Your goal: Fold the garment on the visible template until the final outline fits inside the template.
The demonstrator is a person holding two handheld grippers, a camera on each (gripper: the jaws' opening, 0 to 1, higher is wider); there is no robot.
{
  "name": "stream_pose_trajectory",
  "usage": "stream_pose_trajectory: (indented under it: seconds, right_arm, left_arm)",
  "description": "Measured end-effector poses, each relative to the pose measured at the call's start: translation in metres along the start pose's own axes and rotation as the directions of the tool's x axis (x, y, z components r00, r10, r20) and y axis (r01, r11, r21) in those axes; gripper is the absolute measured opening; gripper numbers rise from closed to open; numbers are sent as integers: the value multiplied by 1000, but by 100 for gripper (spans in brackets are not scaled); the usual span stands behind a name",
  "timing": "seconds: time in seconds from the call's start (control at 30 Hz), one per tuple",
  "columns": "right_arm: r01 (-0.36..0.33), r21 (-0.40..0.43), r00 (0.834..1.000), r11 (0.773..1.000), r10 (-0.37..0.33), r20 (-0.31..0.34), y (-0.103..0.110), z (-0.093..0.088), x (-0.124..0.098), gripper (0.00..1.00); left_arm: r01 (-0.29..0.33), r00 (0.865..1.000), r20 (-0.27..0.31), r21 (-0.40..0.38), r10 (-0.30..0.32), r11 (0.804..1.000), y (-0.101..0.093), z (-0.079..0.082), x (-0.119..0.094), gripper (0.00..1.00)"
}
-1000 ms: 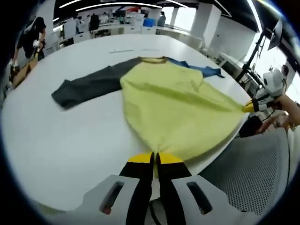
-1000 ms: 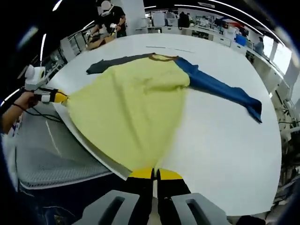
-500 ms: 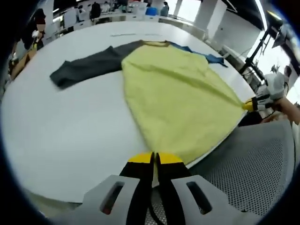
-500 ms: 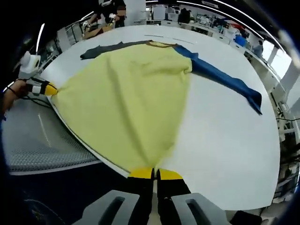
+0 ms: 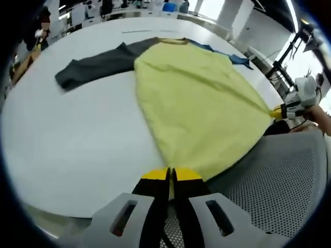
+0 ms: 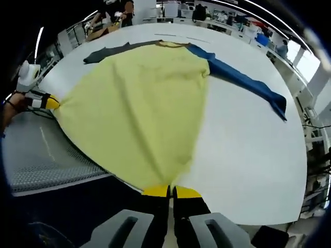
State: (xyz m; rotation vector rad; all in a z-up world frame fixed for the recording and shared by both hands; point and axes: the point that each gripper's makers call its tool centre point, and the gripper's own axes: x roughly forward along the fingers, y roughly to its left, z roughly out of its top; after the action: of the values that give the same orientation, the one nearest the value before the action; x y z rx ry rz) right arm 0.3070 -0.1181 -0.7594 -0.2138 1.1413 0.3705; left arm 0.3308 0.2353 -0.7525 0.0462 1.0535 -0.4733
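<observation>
No fold was made yet: the shirt [image 5: 196,98] lay flat on the table [image 5: 67,139], sleeves spread, each hem corner clamped by the left gripper [image 5: 170,178] and right gripper [image 6: 171,194].

White table [image 5: 67,150] carries a spread-out garment [image 5: 196,108].

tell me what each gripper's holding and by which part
Both hold the shirt by its bottom hem. The left gripper is shut on the hem corner below the grey sleeve, the right gripper on the corner below the blue sleeve.
</observation>
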Motion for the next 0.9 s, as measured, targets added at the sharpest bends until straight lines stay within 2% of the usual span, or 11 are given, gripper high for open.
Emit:
stream_pose_trajectory:
  seconds: [0.1, 0.37, 0.5, 0.67, 0.9]
  right_arm:
    - [-28, 31, 1000, 999, 28, 3, 3, -1, 0, 0]
    - [-45, 59, 999, 997, 45, 9, 4, -2, -1, 0]
    - [-39, 78, 999, 996, 39, 7, 3, -3, -2, 0]
    - [-25, 145, 999, 989, 29, -21, 1, -10, -5, 0]
    - [-25, 131, 1000, 991, 26, -9, 0, -8, -6, 0]
  left_arm:
    - [-16, 1000, -5, 6, 16, 1000, 3, -1, -1, 0]
    - [-23, 1000, -15, -4, 23, 1000, 3, -4, 0, 0]
    - [-29, 999, -15, -5, 28, 1000, 5, -4, 0, 0]
    - [-42, 999, -17, -8, 42, 999, 6, -5, 1, 0]
    - [-46, 999, -15, 2, 46, 999, 6, -5, 2, 0]
